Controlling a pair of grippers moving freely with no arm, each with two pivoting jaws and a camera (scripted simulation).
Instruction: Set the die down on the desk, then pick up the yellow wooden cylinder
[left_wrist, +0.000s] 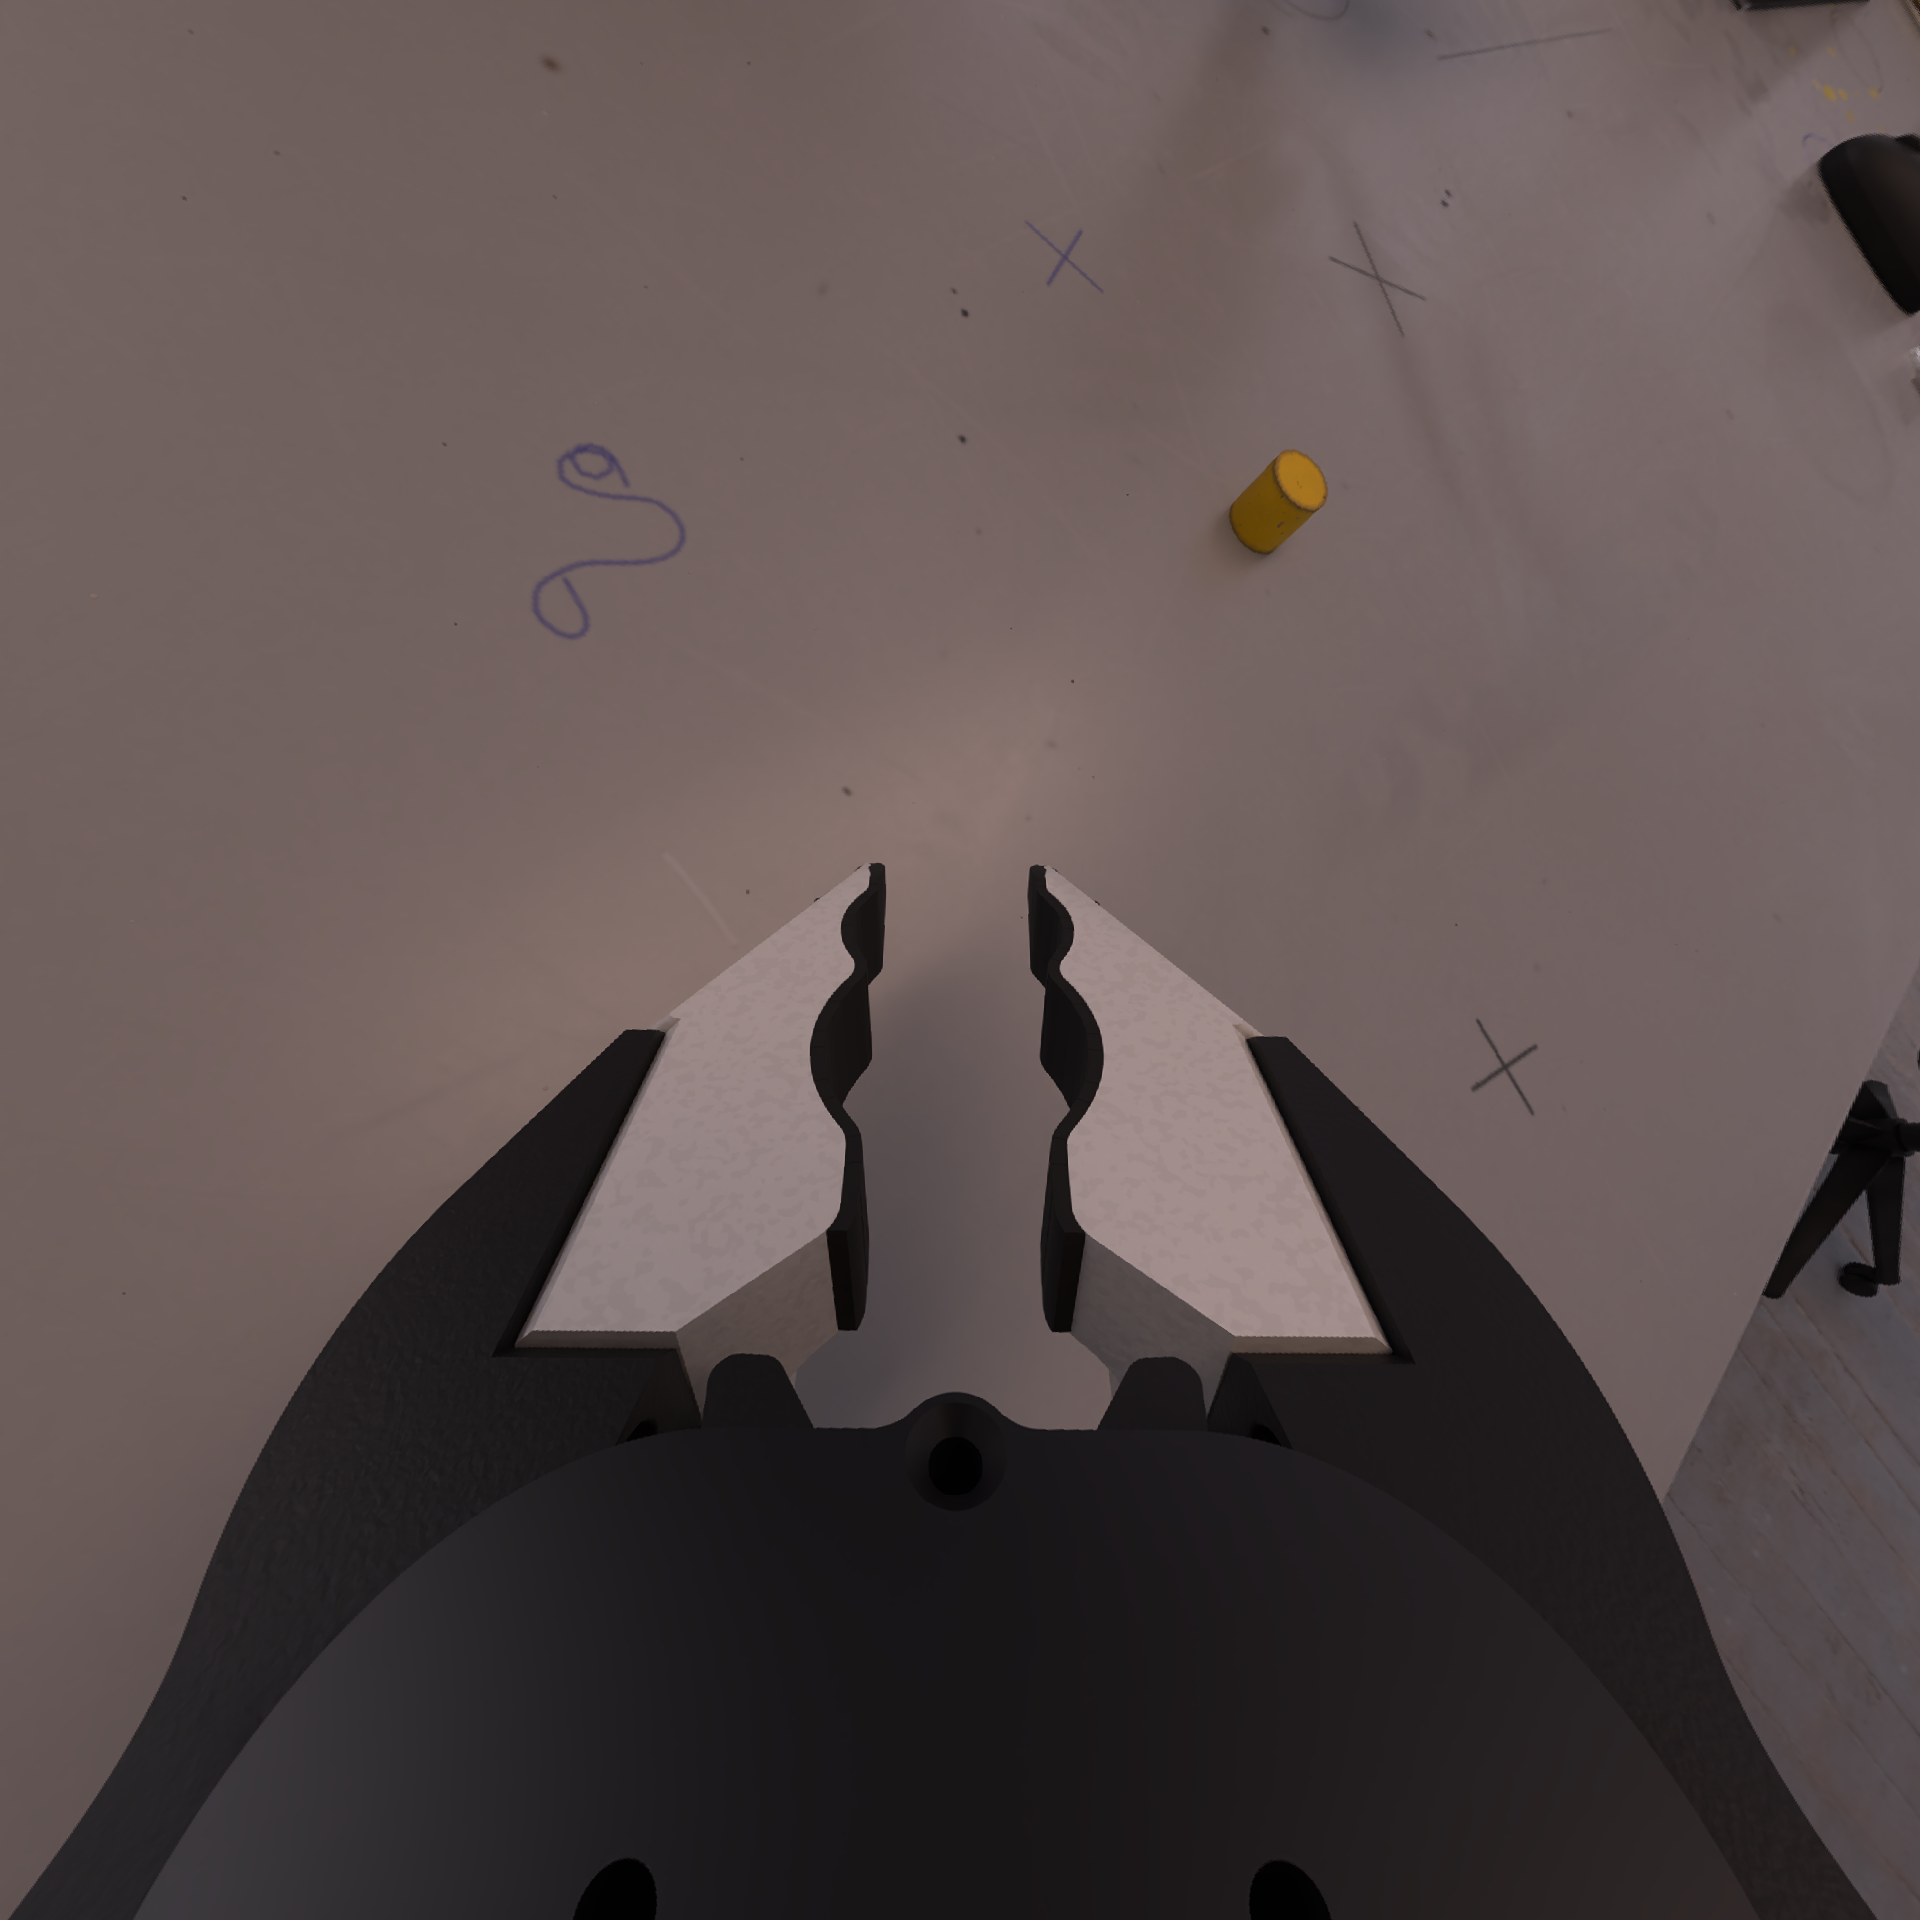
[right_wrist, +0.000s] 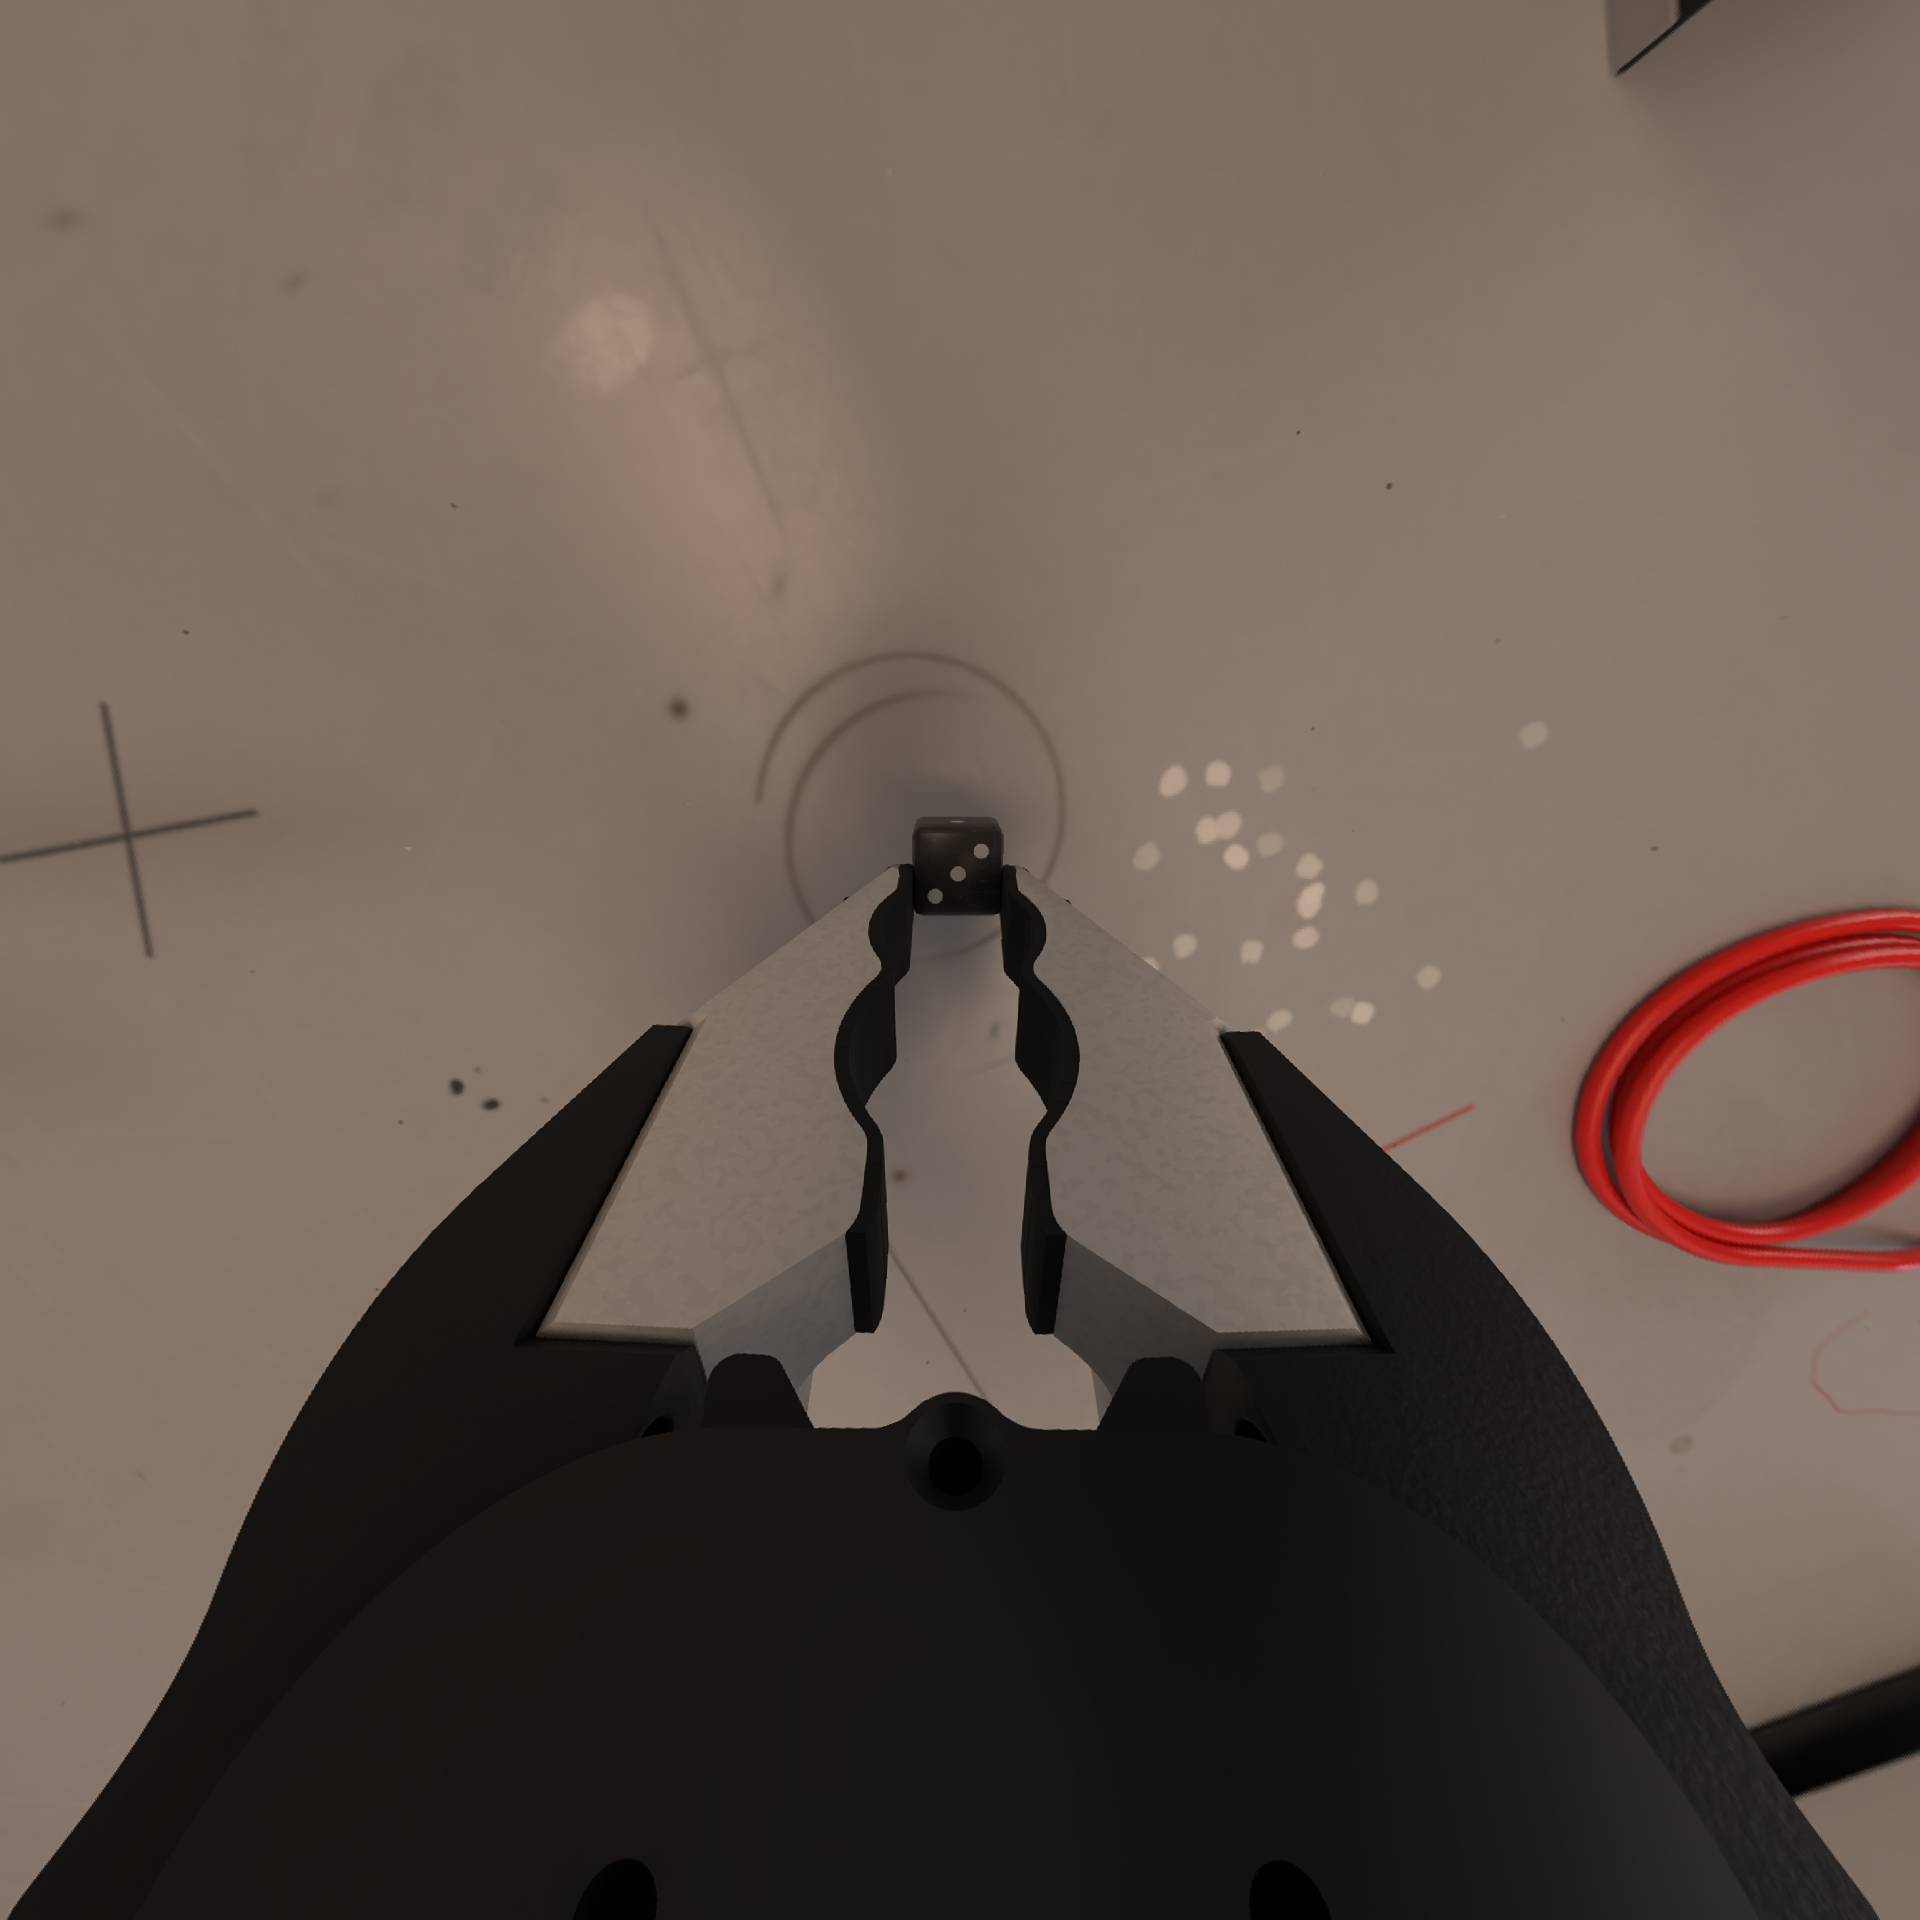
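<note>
In the right wrist view my right gripper (right_wrist: 957, 878) is shut on a small black die (right_wrist: 957, 869) with white pips, pinched between the fingertips just above the grey desk (right_wrist: 416, 520). A dark shadow lies on the desk under the die. In the left wrist view my left gripper (left_wrist: 957, 883) is open and empty above the desk (left_wrist: 416, 312). The yellow wooden cylinder (left_wrist: 1278, 504) lies on its side on the desk, ahead and to the right of the left gripper, well apart from it.
A red cable coil (right_wrist: 1756, 1091) lies on the desk at the right of the right wrist view. Pen crosses and a blue scribble (left_wrist: 608, 540) mark the desk. The other gripper's dark body (left_wrist: 1875, 218) shows far right. The desk edge and a black stand (left_wrist: 1860, 1184) are at right.
</note>
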